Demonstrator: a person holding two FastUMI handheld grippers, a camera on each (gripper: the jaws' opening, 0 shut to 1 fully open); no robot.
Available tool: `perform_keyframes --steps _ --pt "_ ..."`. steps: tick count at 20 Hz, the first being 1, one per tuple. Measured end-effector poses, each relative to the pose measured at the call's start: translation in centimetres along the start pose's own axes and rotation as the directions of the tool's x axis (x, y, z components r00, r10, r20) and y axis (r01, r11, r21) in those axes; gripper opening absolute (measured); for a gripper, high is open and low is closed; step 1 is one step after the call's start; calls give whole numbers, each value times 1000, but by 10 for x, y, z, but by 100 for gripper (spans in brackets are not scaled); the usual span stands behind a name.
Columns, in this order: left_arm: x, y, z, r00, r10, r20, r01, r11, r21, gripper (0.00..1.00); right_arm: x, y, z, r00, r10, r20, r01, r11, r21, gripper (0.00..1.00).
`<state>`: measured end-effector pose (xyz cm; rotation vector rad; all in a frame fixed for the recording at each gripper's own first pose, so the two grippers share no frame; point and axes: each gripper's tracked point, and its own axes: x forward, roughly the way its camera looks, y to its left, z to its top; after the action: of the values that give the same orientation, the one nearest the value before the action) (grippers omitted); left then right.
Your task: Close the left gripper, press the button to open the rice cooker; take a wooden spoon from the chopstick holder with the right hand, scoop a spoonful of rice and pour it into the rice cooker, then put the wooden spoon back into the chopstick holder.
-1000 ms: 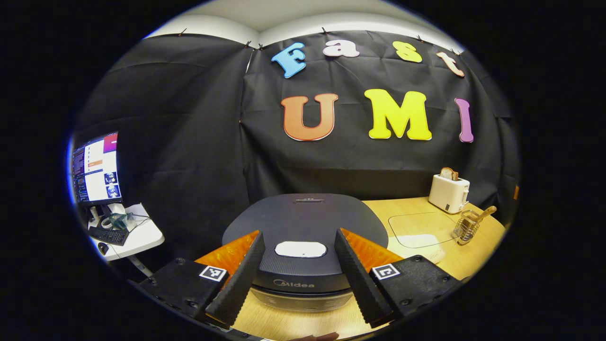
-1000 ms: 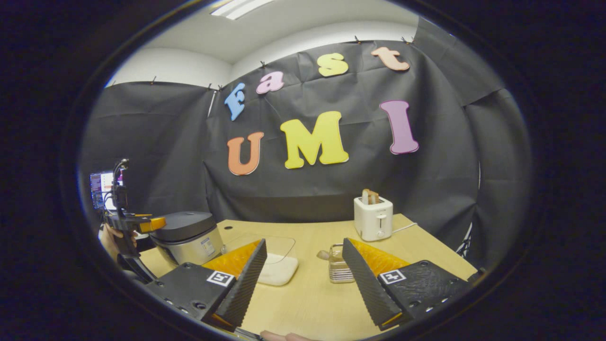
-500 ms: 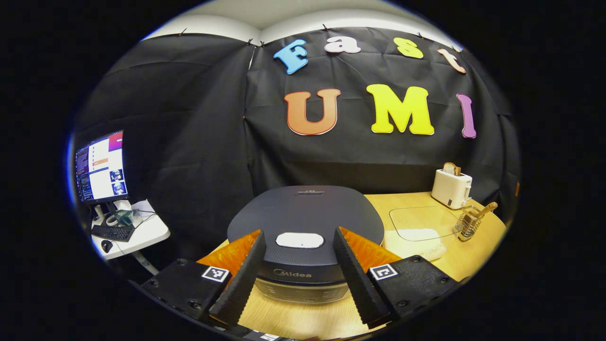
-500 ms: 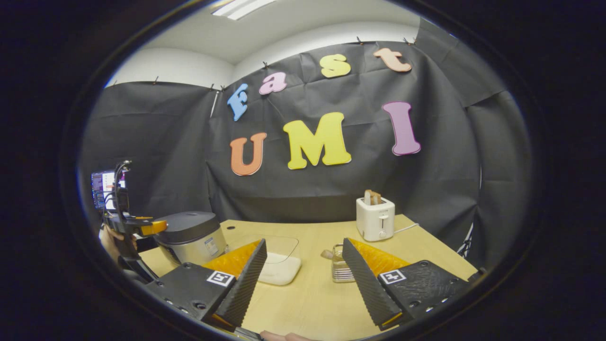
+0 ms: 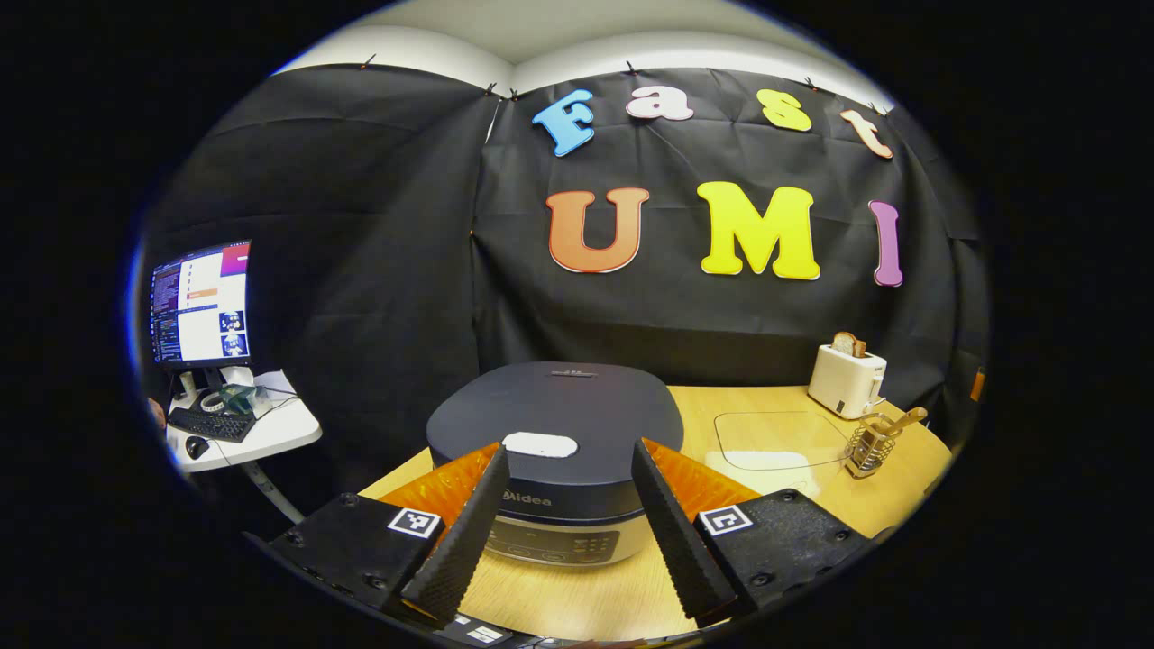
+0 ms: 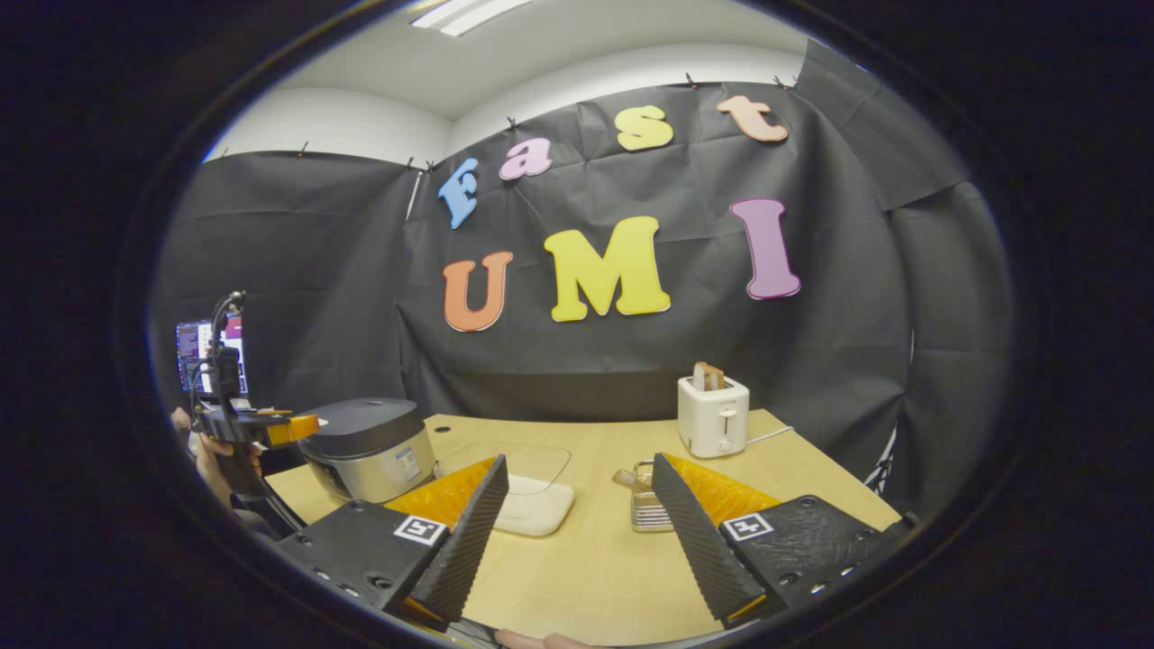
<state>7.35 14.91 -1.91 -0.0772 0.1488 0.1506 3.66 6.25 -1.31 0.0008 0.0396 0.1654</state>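
The dark rice cooker (image 5: 554,424) stands on the wooden table with its lid down and a white button (image 5: 539,444) near the lid's front edge. My left gripper (image 5: 568,447) is open, in front of the cooker and a little above it, with nothing between its fingers. In the right gripper view the left gripper (image 6: 261,425) hangs just left of the cooker (image 6: 365,446). A wire chopstick holder (image 5: 867,446) carries a wooden spoon (image 5: 902,419). My right gripper (image 6: 579,460) is open above the table, short of the holder (image 6: 647,507) and the clear rice container (image 6: 532,491).
A white toaster (image 6: 712,415) with bread stands at the back of the table (image 6: 586,568). Left of the table, a small side desk (image 5: 243,433) holds a monitor and keyboard. A hand (image 6: 212,460) grips the left gripper's handle.
The left gripper has drawn back from the cooker, whose front panel now shows below the lid. The right gripper has hardly moved.
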Motion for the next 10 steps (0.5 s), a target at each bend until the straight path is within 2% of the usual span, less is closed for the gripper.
perform_keyframes --steps 1,3,4,10 --pt "-8 -6 2 1000 -1 4 1 1000 12 89 -1 0 1 1000 -4 2 4 1000 -2 90" --pt "-23 -22 5 1000 -5 14 4 1000 25 88 -2 -2 -1 1000 -7 0 7 1000 -4 90" --pt "-31 -33 7 1000 -18 23 17 999 29 88 -3 -1 -2 1000 -2 -4 2 1000 -5 95" --pt "-62 -104 6 995 -96 30 95 995 42 88 5 -13 -13 999 -13 -44 14 999 31 95"
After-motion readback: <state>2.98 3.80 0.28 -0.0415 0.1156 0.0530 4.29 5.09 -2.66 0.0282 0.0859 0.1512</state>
